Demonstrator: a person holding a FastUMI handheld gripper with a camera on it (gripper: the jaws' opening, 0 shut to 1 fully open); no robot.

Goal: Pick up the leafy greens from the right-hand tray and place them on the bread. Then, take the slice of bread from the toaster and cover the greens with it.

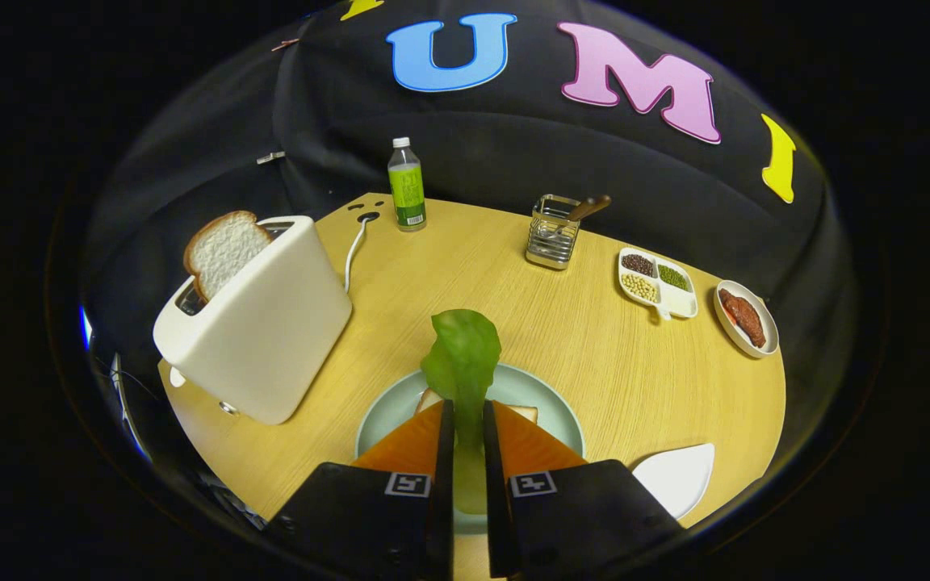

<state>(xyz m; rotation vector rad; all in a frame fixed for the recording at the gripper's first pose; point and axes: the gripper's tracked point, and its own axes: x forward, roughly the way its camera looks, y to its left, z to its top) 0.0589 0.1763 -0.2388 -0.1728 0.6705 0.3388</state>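
Gripper view. The gripper (468, 420) has its jaws drawn nearly together, both pressing on the stalk of the leafy greens (463, 355); the leaf stands up from between the fingers and fans out just ahead of their tips. Directly beneath and just beyond the fingers lies a pale round plate (384, 420) on the desk (610, 363), and on it a slice of bread (431, 399), of which only corners show to either side of the fingers. The greens hang over this bread; whether they touch it cannot be told.

Beside the fingers on the right sits a white tray (679, 476), which shows bare; judged to be the source of the greens. On the left stands the toaster (259, 323), with the second slice (223, 248) upright in its slot, untouched.

Beyond, well apart from the work: a green bottle (406, 186), a wire utensil holder (552, 232), a divided dish of beans (659, 282) and a small dish of red food (746, 318).

Assessment: the pick-up is done and the carry has reached the plate. Outstanding: release of the greens on the bread, then fetching the toaster slice and laying it on top. Roughly a third complete.
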